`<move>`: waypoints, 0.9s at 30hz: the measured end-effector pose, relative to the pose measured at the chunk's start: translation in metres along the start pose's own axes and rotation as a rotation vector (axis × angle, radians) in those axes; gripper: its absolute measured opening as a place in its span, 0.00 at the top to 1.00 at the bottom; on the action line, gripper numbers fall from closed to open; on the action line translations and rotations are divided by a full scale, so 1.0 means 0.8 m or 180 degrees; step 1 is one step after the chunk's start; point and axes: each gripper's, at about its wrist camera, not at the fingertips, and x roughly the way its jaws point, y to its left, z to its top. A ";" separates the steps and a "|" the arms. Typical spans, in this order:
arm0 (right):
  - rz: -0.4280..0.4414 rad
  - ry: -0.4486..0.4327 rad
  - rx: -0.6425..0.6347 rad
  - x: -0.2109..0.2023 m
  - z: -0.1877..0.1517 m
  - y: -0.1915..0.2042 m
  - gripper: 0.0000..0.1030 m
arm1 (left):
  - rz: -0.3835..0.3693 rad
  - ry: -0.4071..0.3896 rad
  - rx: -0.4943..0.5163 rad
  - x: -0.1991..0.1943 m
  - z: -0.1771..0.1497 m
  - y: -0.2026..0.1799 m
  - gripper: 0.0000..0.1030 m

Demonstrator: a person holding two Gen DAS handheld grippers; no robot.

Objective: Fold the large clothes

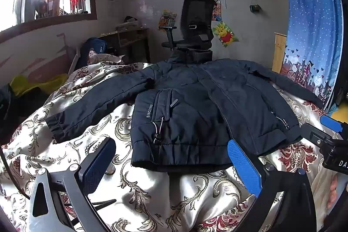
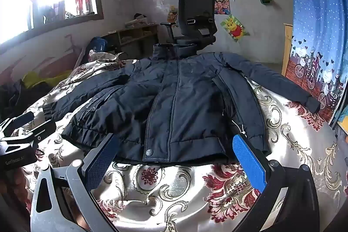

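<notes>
Nearest: left gripper (image 1: 171, 169) and right gripper (image 2: 177, 160), both with jaws spread wide and empty, poised just short of the hem.
Beyond: dark padded jacket (image 1: 195, 105), front up, flat on the patterned bedspread (image 1: 152, 199); long axis runs away from the jaws, hem near, collar far; sleeves spread to each side.
Far: office chair (image 1: 195, 21).

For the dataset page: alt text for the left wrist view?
A dark jacket lies flat, front up and sleeves spread, on a patterned bedspread. The open left gripper hovers before its hem, holding nothing; an office chair stands behind.
</notes>
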 end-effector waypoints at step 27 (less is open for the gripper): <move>0.0011 0.0021 0.0028 -0.002 0.007 0.004 0.01 | -0.0007 0.0005 -0.0010 0.000 0.000 0.000 0.00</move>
